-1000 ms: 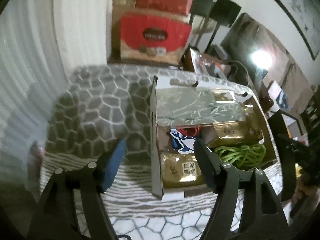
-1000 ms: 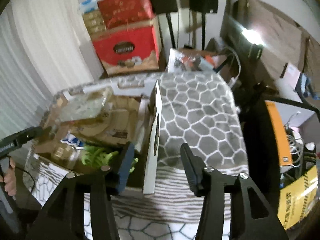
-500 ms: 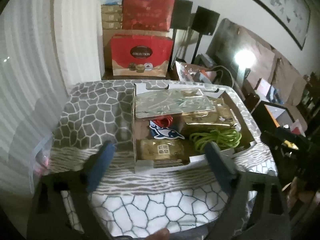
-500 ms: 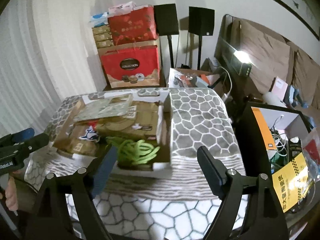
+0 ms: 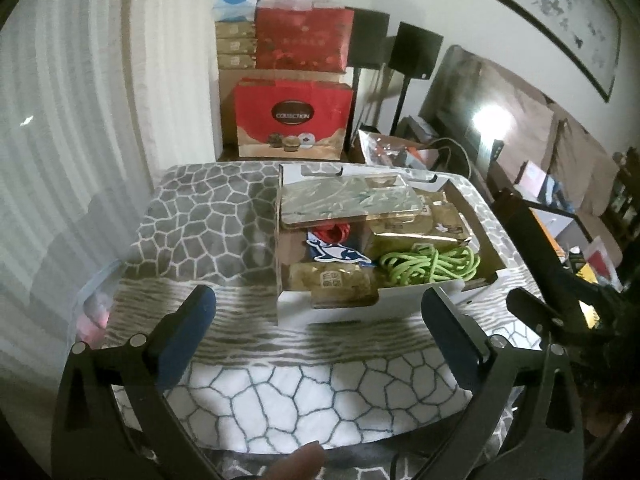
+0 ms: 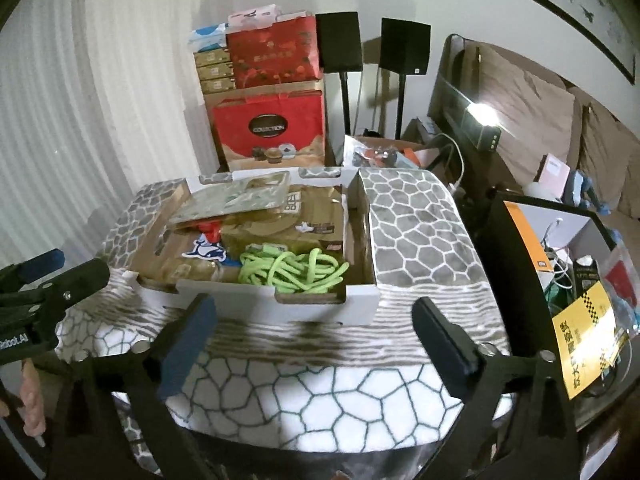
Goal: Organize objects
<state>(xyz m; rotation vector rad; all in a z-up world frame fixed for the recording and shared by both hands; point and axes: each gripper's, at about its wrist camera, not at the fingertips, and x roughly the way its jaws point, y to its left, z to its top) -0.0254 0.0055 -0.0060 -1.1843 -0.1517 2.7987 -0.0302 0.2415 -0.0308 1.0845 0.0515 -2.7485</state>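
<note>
1. Both grippers are empty: the left gripper point(image 5: 318, 314) and right gripper point(image 6: 314, 318) have jaws spreading wide, nothing between them.
2. Just beyond the fingers, the box point(image 6: 256, 302) sits on the table point(image 6: 416, 232), holding a green rope point(image 6: 294, 270), gold packets point(image 5: 332, 282) and a foil tray point(image 5: 348, 200).
3. Judging by this, packing looks finished or between picks; any next move needs a fresh target.
4. Packet labels are unreadable; the red item point(image 5: 334, 234) under the tray is mostly hidden.
</note>
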